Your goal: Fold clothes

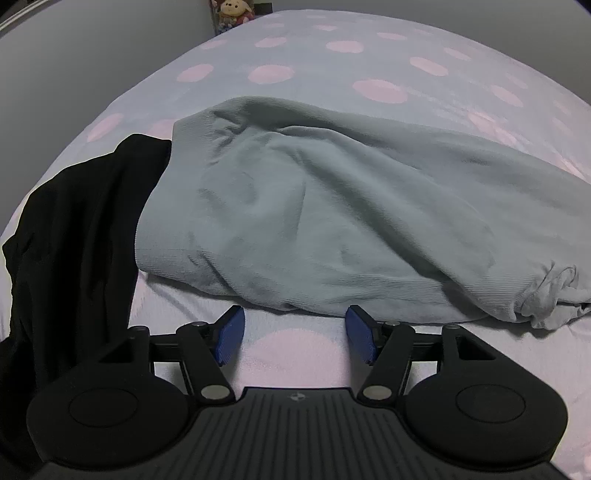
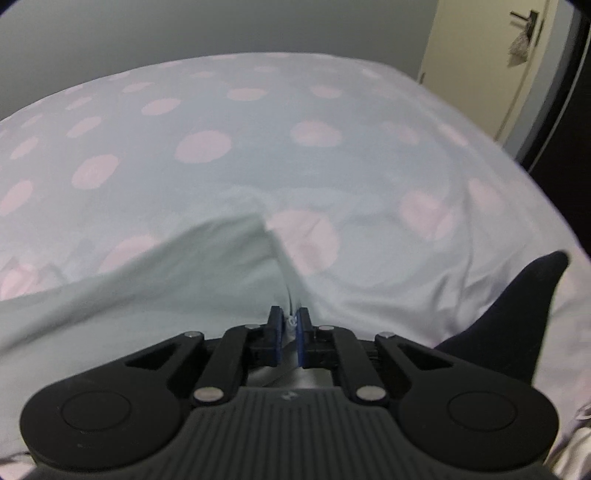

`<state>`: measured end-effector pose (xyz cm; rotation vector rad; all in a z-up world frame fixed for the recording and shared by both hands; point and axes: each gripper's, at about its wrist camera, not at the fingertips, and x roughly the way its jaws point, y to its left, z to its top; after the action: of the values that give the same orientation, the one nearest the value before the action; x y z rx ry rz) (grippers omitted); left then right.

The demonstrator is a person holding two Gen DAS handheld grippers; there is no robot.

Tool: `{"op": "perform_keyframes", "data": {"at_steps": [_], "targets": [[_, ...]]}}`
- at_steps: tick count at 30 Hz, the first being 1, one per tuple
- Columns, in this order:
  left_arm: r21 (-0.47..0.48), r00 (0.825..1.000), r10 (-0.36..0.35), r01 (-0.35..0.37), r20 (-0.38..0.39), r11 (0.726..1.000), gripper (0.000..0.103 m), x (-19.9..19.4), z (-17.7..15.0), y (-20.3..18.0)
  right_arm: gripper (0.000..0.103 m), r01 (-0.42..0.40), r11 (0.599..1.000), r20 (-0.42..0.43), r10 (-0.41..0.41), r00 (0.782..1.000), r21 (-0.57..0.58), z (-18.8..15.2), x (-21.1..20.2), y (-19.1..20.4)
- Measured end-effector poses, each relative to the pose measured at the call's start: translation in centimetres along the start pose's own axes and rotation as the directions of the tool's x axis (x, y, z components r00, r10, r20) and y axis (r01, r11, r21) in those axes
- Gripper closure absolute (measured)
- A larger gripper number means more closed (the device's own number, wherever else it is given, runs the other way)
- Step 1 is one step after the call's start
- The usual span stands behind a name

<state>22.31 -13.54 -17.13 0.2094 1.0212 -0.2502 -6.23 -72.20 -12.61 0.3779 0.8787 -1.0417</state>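
A pale grey-green garment (image 1: 314,206) lies crumpled across the bed in the left wrist view, its near hem just beyond my left gripper (image 1: 294,326). That gripper is open, blue pads wide apart, with only bedsheet between them. In the right wrist view the same garment (image 2: 155,295) spreads to the left and its edge runs down into my right gripper (image 2: 289,325). The right gripper is shut on a thin fold of that pale cloth, which shows white between the blue pads.
A black garment (image 1: 74,236) lies heaped at the left of the grey one. The bed has a pale sheet with pink dots (image 2: 207,147). A dark piece of cloth (image 2: 517,325) sits at the right. A plush toy (image 1: 232,13) stands beyond the bed, a door (image 2: 487,66) at the far right.
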Motion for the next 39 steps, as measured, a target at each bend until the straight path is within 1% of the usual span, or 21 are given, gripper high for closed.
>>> {"op": "perform_keyframes", "data": {"at_steps": [3,6,8,9,10,11,12,13,14,16,18,23,26,28,29,30,31,32,35,39], "targets": [[-0.009,1.000,-0.006,0.006,0.004,1.000,0.043,0.0,-0.1,0.2,0.095,0.042,0.999,-0.015,-0.042,0.999,-0.025,0.4,0.5,0.4],[-0.014,1.000,-0.009,0.010,0.007,1.000,0.043,-0.1,-0.2,0.3,0.094,0.047,0.999,-0.047,-0.047,0.998,-0.007,0.1,1.5,0.7],[-0.018,1.000,-0.012,0.012,0.012,1.000,0.043,-0.1,-0.3,0.4,0.088,0.049,0.999,-0.068,-0.049,0.996,0.006,-0.1,2.1,0.9],[-0.020,1.000,-0.014,0.014,0.015,1.000,0.043,-0.1,-0.4,0.5,0.085,0.049,0.998,-0.065,-0.047,0.997,0.027,-0.2,2.0,0.6],[-0.022,1.000,-0.016,0.016,0.018,1.000,0.043,-0.2,-0.5,0.5,0.076,0.042,0.998,-0.063,-0.038,0.997,0.056,-0.3,1.8,0.2],[-0.023,1.000,-0.015,0.016,0.021,1.000,0.043,-0.2,-0.5,0.5,0.074,0.027,0.995,-0.058,-0.022,0.998,0.091,-0.3,1.6,-0.5],[-0.023,1.000,-0.014,0.014,0.022,1.000,0.043,-0.2,-0.5,0.5,0.073,0.011,0.992,-0.052,-0.005,0.999,0.126,-0.3,1.3,-1.1],[-0.023,1.000,-0.012,0.013,0.024,1.000,0.043,-0.2,-0.6,0.5,0.071,-0.005,0.986,-0.039,0.012,0.999,0.168,-0.3,1.0,-1.9],[-0.023,1.000,-0.011,0.011,0.026,1.000,0.043,-0.2,-0.6,0.4,0.066,-0.026,0.976,-0.025,0.032,0.999,0.218,-0.4,0.6,-2.7],[-0.023,1.000,-0.007,0.008,0.029,1.000,0.043,-0.3,-0.6,0.4,0.061,-0.074,0.943,-0.004,0.080,0.997,0.325,-0.6,0.2,-4.5],[-0.023,0.999,-0.004,0.005,0.033,1.000,0.043,-0.3,-0.7,0.3,0.060,-0.121,0.907,0.004,0.131,0.991,0.404,-1.0,0.2,-5.6],[-0.041,0.999,-0.009,0.010,0.034,0.999,0.043,-0.5,-0.9,0.5,0.057,-0.182,0.865,0.004,0.204,0.979,0.468,-2.1,1.6,-5.9],[-0.041,0.999,-0.002,0.003,0.035,0.999,0.043,-0.6,-1.0,0.3,0.057,-0.208,0.842,0.004,0.237,0.971,0.498,-2.8,2.8,-5.4],[-0.035,0.999,0.005,-0.004,0.034,0.999,0.043,-0.6,-1.0,0.2,0.057,-0.207,0.843,0.019,0.228,0.974,0.497,-3.0,3.2,-4.7],[-0.034,0.999,0.006,-0.005,0.033,0.999,0.043,-0.6,-0.9,0.2,0.064,-0.202,0.856,0.026,0.216,0.976,0.475,-2.9,3.2,-4.3],[-0.032,0.999,0.008,-0.007,0.033,0.999,0.043,-0.6,-0.9,0.1,0.070,-0.197,0.876,0.029,0.205,0.978,0.441,-2.7,3.1,-3.7],[-0.031,0.999,0.010,-0.009,0.032,0.999,0.043,-0.6,-0.9,0.1,0.081,-0.190,0.895,0.033,0.193,0.981,0.405,-2.4,2.9,-3.1],[-0.031,0.999,0.009,-0.008,0.032,1.000,0.043,-0.6,-0.9,0.1,0.087,-0.186,0.906,0.040,0.185,0.982,0.381,-2.1,2.5,-2.8],[-0.027,0.999,0.003,-0.002,0.035,1.000,0.043,-0.7,-1.0,0.3,0.088,-0.182,0.929,0.073,0.167,0.983,0.321,-1.1,1.0,-1.8],[-0.012,0.999,0.000,0.001,0.044,1.000,0.043,-1.1,-1.2,0.5,0.089,-0.241,0.936,0.134,0.212,0.968,0.256,0.3,-3.1,-0.1]]}}
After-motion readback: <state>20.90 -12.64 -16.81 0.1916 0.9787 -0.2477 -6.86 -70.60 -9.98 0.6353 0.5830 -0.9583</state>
